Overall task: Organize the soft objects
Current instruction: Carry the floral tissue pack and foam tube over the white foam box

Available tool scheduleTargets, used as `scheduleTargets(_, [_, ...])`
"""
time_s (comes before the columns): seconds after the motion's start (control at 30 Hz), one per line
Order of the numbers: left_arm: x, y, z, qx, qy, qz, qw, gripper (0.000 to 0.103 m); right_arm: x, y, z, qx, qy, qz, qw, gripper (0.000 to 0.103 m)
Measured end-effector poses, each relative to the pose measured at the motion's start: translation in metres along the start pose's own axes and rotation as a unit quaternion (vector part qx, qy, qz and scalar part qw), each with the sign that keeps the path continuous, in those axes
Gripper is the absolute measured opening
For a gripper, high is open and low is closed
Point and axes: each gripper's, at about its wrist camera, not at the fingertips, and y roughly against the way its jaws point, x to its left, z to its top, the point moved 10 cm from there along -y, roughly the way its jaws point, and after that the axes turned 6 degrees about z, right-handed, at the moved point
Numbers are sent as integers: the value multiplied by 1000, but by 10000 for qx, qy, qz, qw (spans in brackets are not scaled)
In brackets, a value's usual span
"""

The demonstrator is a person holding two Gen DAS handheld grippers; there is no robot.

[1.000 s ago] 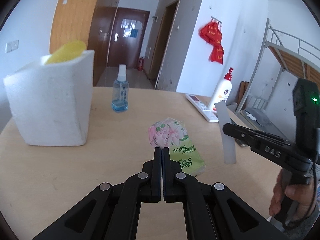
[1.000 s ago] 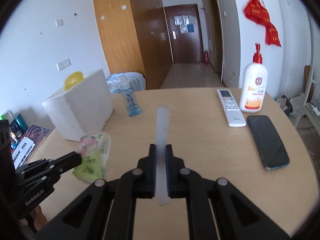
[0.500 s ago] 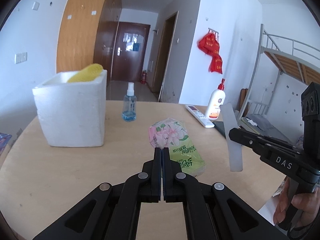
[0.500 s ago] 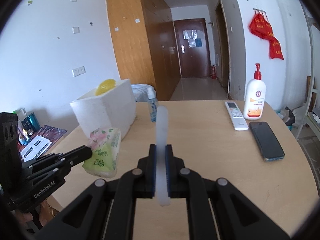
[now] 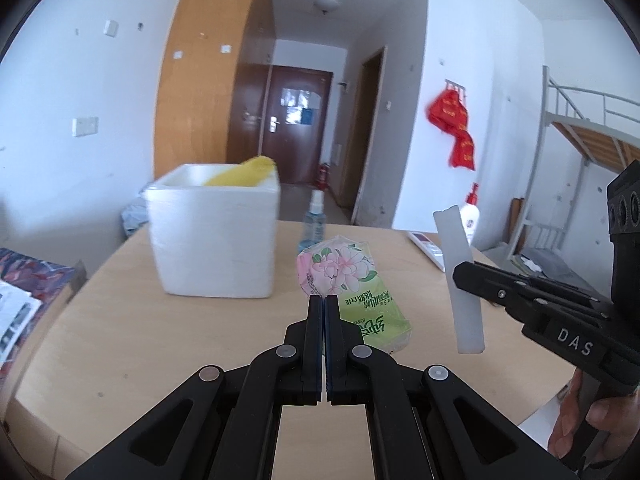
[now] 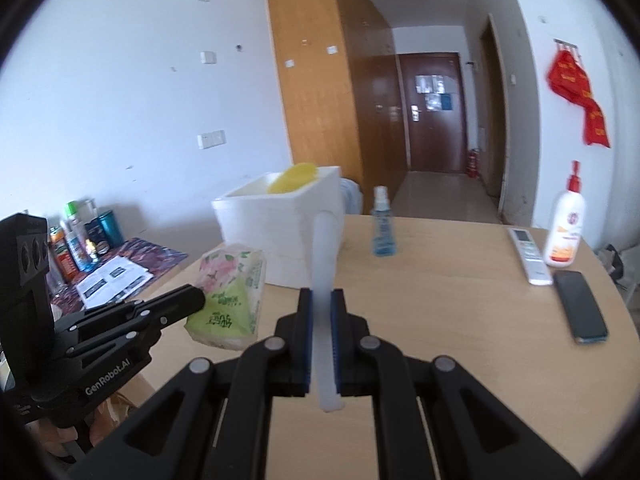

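The right hand-held gripper (image 6: 320,316) pinches one white foam strip (image 6: 323,280) upright above the bench (image 6: 460,320); the left hand-held gripper (image 5: 324,316), pressed together and seemingly empty, hovers by one tissue pack (image 5: 352,284). Best carry the strip level toward the one foam box (image 5: 216,240) at 11 o'clock, where one yellow sponge (image 5: 244,174) sits.

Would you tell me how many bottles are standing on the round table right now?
2. A blue spray bottle stands mid-table, right of the foam box; a white pump bottle stands at the far right beside the remote. The box could hide others behind it.
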Motion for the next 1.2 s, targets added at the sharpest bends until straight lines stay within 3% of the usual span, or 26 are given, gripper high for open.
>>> scheduleTargets(0.47, [87, 33, -7, -116, 422, 1004, 9940, 0, 80, -47, -5, 257, 376, 1016, 9938, 11])
scheduleTargets(0.67, [102, 38, -10, -111, 510, 1117, 9924, 0, 93, -56, -6, 326, 417, 1123, 9923, 11])
scheduleTargets(1.2, [96, 29, -1, -129, 433, 1036, 9936, 0, 89, -61, 4, 254, 309, 1038, 9938, 11])
